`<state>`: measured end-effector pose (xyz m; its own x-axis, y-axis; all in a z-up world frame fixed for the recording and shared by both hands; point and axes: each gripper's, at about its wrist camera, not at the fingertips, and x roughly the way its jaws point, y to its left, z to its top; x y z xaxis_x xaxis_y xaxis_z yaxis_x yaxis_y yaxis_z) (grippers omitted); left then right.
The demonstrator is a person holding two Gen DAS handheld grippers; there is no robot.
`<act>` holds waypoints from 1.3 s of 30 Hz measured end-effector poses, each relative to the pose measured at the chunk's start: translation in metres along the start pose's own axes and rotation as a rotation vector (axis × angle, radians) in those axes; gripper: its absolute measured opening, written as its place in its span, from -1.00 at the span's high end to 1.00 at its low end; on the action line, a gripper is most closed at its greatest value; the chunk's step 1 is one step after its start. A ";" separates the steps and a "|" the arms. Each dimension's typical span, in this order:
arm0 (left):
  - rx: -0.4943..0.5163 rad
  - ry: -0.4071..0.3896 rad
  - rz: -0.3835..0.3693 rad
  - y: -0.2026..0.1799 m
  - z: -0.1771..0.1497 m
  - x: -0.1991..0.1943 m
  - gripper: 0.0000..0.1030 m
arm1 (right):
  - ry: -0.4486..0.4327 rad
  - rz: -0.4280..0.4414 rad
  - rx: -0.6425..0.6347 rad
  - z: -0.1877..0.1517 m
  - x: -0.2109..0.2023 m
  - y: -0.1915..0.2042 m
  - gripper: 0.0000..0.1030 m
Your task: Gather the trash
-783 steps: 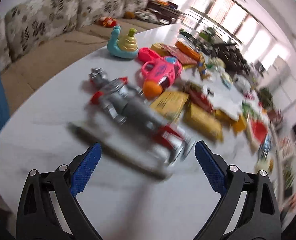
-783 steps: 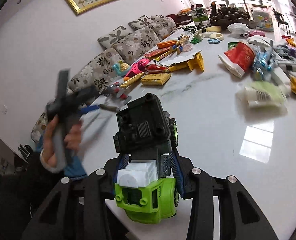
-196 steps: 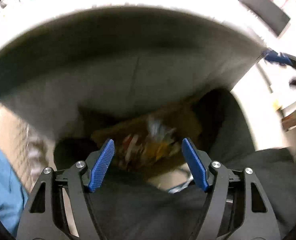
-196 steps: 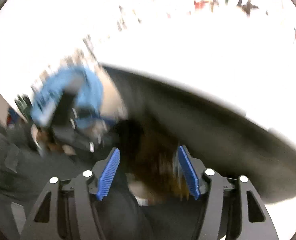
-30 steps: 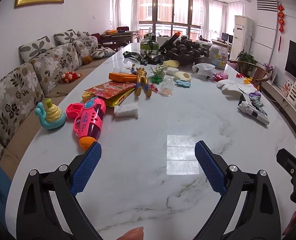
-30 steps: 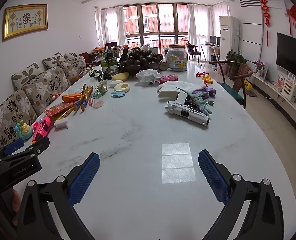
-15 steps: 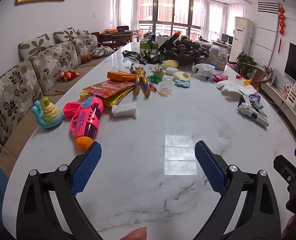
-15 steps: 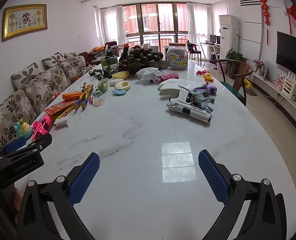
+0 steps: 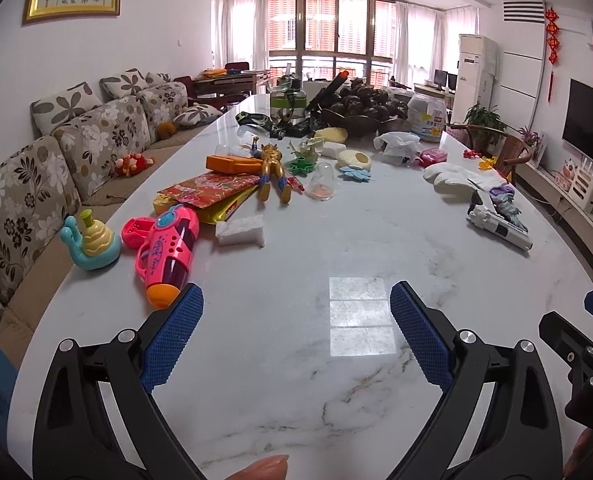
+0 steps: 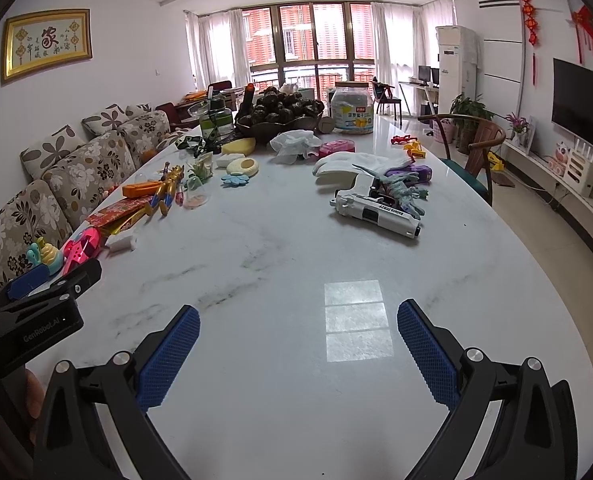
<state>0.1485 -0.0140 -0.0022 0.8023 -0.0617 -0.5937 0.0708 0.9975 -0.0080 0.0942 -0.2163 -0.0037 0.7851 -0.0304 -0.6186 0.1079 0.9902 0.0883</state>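
Observation:
Both grippers hover open and empty over the near end of a white marble table (image 9: 296, 264). My left gripper (image 9: 296, 328) faces a pink toy water gun (image 9: 168, 248), a white foam block (image 9: 241, 232) and red and yellow wrappers (image 9: 212, 192). My right gripper (image 10: 298, 338) faces a white toy pistol (image 10: 376, 213) with a grey dinosaur figure (image 10: 402, 190). A crumpled white tissue (image 10: 294, 142) and white gloves (image 10: 352, 164) lie farther back. The left gripper's body shows at the left edge of the right wrist view (image 10: 36, 304).
A teal snail toy (image 9: 92, 240), gold action figure (image 9: 272, 168), clear plastic dome (image 9: 322, 186), bowl of dark fruit (image 9: 360, 104) and a jar (image 10: 352, 108) stand on the table. A floral sofa (image 9: 36, 176) runs along the left. A wooden chair (image 10: 472, 148) stands right.
Over the last second both grippers have crept slightly forward along the table and stayed open. Long before that the right gripper held a green and black toy, and both grippers were at a dark bag.

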 end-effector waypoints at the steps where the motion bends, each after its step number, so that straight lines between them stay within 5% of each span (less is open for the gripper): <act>1: 0.000 0.001 -0.002 0.000 0.000 0.000 -0.79 | 0.001 0.000 0.001 0.000 0.000 0.000 -0.90; 20: -0.003 0.008 -0.033 -0.001 -0.002 0.001 -0.79 | 0.000 0.002 0.004 -0.001 0.000 0.000 -0.90; 34: 0.034 -0.076 0.024 -0.006 -0.005 -0.012 -0.87 | -0.002 0.008 0.011 -0.005 -0.003 0.002 -0.90; 39: 0.046 -0.074 -0.018 -0.007 -0.005 -0.014 -0.87 | -0.009 0.005 0.020 -0.007 -0.007 0.005 -0.90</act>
